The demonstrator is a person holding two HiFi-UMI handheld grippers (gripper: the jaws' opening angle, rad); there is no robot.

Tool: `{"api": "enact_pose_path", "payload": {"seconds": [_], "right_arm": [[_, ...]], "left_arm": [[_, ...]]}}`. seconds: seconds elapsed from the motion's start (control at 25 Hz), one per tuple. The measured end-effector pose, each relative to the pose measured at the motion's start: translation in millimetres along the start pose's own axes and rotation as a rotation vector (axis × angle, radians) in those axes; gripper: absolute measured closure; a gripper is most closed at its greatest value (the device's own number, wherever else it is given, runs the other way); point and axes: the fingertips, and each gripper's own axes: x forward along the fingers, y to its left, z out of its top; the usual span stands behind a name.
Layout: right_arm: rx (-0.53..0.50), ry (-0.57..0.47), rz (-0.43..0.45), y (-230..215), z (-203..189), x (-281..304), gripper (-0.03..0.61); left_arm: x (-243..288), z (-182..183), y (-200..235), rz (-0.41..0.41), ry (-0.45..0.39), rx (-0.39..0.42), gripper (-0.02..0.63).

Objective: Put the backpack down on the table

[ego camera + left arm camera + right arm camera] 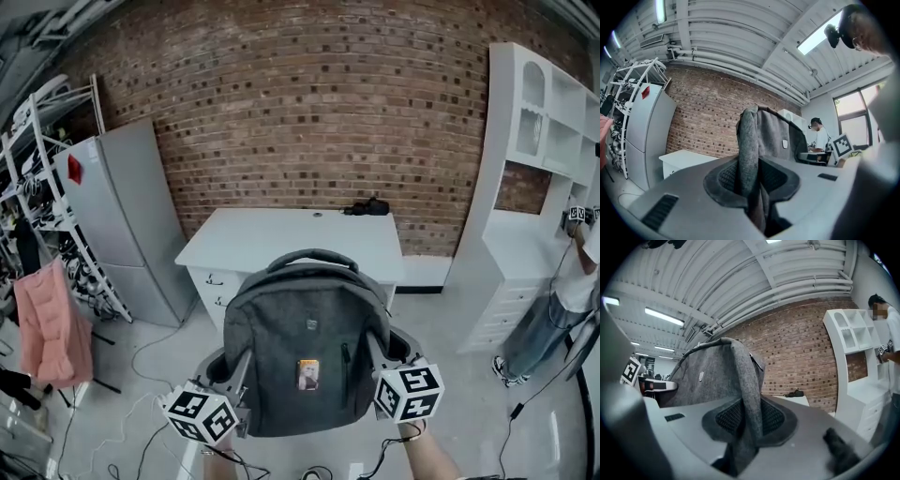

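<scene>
A grey backpack (302, 352) hangs upright in the air between my two grippers, its top handle up and a small orange tag on its front. My left gripper (228, 370) is shut on the backpack's (761, 140) left side fabric, pinched between the pads (726, 176). On the other side, my right gripper (382, 356) is shut on the backpack's (719, 373) right edge, with grey cloth squeezed between its pads (773, 418). The white table (281, 239) stands beyond the backpack, in front of the brick wall.
A small black object (367, 207) lies at the table's far right. A grey fridge (127, 220) and a wire rack (42, 178) stand at left, a pink cloth (52, 323) hangs below. A white shelf unit (539, 169) and a person (567, 300) are at right. Cables lie on the floor.
</scene>
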Motion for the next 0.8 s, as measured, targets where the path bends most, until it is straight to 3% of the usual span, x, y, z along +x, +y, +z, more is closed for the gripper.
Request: {"api": "enact_pose_path", "payload": {"seconds": [0.4,0.8], "right_arm": [[0.019,0.006,-0.005,28.0,-1.3,51.7,0.491],[0.020,0.005,-0.016,26.4,2.7,84.3,0.491]], "left_arm": [[9.9,5.2,56.1,-0.015,0.015,0.007,0.528],[30.3,7.8,78.2,-0.009,0.022,0.004,0.528]]}}
